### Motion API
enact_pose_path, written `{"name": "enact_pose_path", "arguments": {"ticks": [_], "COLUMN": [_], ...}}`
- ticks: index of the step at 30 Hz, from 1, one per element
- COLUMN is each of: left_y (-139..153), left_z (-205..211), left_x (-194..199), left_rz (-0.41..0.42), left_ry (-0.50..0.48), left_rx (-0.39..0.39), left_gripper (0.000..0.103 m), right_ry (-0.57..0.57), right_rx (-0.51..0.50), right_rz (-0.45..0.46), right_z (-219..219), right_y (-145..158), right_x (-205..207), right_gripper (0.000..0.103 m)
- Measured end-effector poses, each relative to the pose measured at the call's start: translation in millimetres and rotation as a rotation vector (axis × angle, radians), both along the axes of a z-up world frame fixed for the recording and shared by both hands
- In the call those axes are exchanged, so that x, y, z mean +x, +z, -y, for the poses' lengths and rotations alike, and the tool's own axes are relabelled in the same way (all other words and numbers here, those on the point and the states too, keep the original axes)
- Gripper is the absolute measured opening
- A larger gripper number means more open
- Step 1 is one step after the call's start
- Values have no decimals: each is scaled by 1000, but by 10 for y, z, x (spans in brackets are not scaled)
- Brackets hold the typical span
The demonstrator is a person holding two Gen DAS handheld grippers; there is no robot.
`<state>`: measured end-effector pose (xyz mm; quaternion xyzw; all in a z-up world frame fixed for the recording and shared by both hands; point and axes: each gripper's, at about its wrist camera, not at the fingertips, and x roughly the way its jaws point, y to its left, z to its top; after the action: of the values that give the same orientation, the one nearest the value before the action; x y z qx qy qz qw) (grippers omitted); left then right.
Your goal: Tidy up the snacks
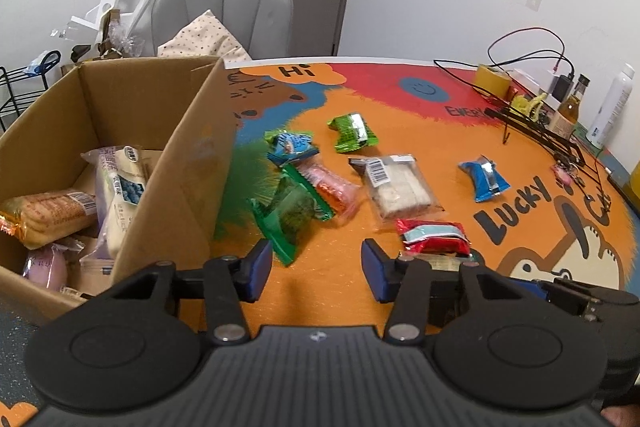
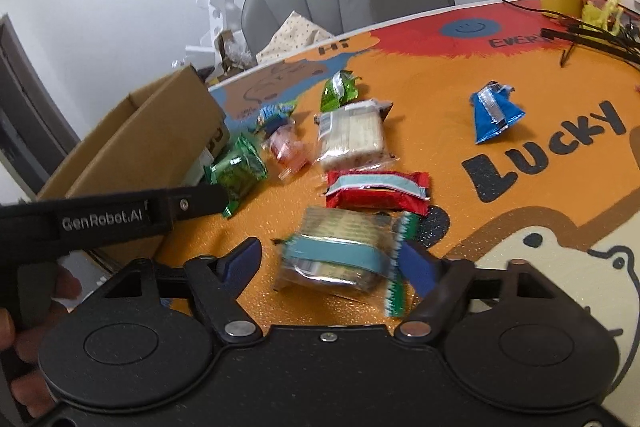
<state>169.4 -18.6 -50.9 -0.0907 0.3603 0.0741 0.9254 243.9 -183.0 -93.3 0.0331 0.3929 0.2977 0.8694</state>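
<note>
left gripper (image 1: 316,269): jaws apart, nothing between, over the orange mat (image 1: 328,291) beside the green snack packet (image 1: 290,213)
right gripper (image 2: 332,263): jaws apart, cracker packet (image 2: 340,251) between them, contact unclear (blurred)
cardboard box (image 1: 160,131): left side, already holding several snacks
loose snacks: scattered on mat right of box

The cardboard box (image 1: 132,99) is plain matt brown card with a dull, slightly fibrous face. The worktop (image 1: 400,115) wears a printed covering with a grainy, faintly sparkling finish. The green snack packet (image 1: 289,213) and the red snack packet (image 1: 434,235) are glossy crinkled foil, and the clear wafer pack (image 1: 394,187) is shiny see-through film. The left tongs (image 1: 318,269) are matt black plastic with blue pads and bright metal pivot rivets. The chair (image 1: 224,3) looks like smooth grey leatherette.
</note>
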Motion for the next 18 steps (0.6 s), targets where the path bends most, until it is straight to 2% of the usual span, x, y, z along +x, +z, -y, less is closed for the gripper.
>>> {"name": "enact_pose_path", "arguments": {"ticks": [1, 2, 5, 9, 11, 13, 14, 18], "left_y": [-8, -16, -33, -76, -105, -129, -139, -176], "left_z": [-12, -21, -38, -14, -2, -3, 1, 16], "left_x": [8, 14, 38, 101, 147, 181, 200, 273], "left_rz": [-1, -1, 1, 3, 2, 5, 6, 9], "left_ry": [3, 4, 12, 23, 31, 46, 53, 78], "left_rx": [-2, -6, -11, -8, -8, -11, -11, -5], "left_gripper": [50, 50, 53, 55, 57, 58, 58, 61], "right_ry": [7, 15, 18, 4, 1, 1, -1, -21], "right_rx": [-15, -11, -9, 7, 10, 16, 24, 38], "right_rz": [9, 6, 12, 8, 11, 17, 20, 26], "right_z": [-7, 0, 52, 147, 180, 192, 204, 260], "right_y": [6, 16, 48, 62, 71, 82, 89, 92], "right_x": [-7, -3, 9, 49, 61, 67, 71, 126], "right_gripper": [51, 45, 32, 22, 10, 3, 0, 0]}}
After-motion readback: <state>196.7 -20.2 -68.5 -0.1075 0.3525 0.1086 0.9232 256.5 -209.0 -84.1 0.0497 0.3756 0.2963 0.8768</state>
